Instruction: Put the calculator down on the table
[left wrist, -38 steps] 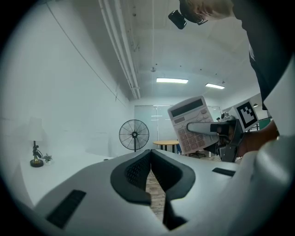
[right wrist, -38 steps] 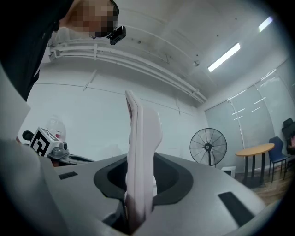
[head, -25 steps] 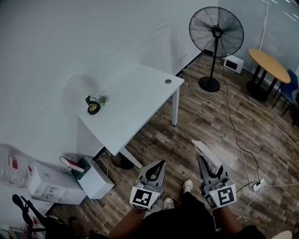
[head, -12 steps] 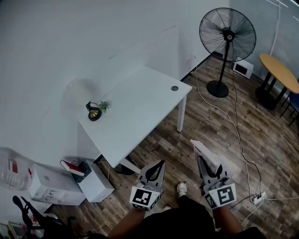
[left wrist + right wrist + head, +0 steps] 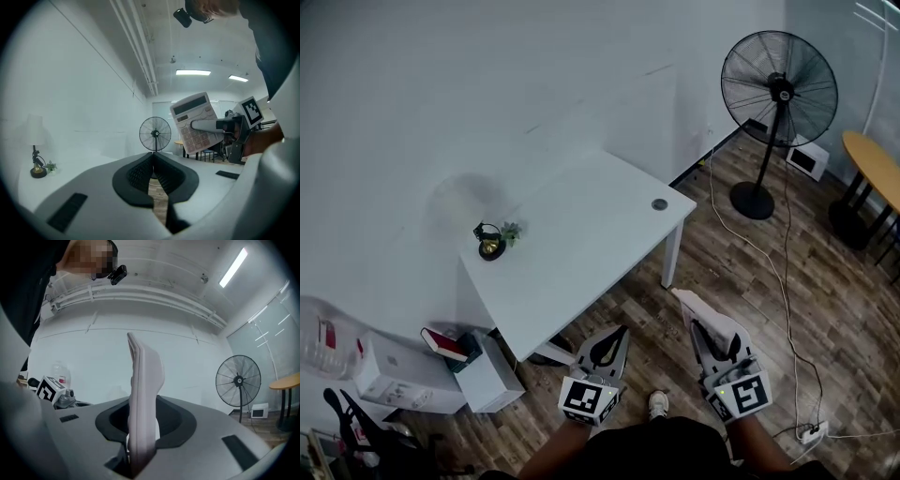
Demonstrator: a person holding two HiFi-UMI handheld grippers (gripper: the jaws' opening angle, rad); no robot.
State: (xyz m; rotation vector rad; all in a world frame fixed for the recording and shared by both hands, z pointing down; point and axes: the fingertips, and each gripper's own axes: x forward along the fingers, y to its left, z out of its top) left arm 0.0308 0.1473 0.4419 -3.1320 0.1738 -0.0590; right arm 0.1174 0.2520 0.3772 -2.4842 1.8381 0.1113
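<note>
The white calculator [image 5: 705, 313] sticks forward, edge-on, out of my right gripper [image 5: 709, 335], which is shut on its near end. In the right gripper view the calculator [image 5: 142, 394] stands upright between the pads. From the left gripper view its keypad face [image 5: 195, 123] shows at the right. My left gripper [image 5: 607, 345] hangs beside it, jaws shut with nothing between them [image 5: 152, 161]. The white table [image 5: 581, 234] lies ahead and to the left, its near corner just beyond both grippers.
A small dark lamp with a green sprig [image 5: 492, 240] stands at the table's left end. A pedestal fan [image 5: 777, 94] stands at the right, with a cable [image 5: 769, 272] trailing over the wood floor. White boxes [image 5: 441, 370] and a water bottle [image 5: 323, 337] sit at the lower left.
Both grippers and I have moved forward over the floor. The table has come closer and the fan has slid right. The grip on the calculator is unchanged.
</note>
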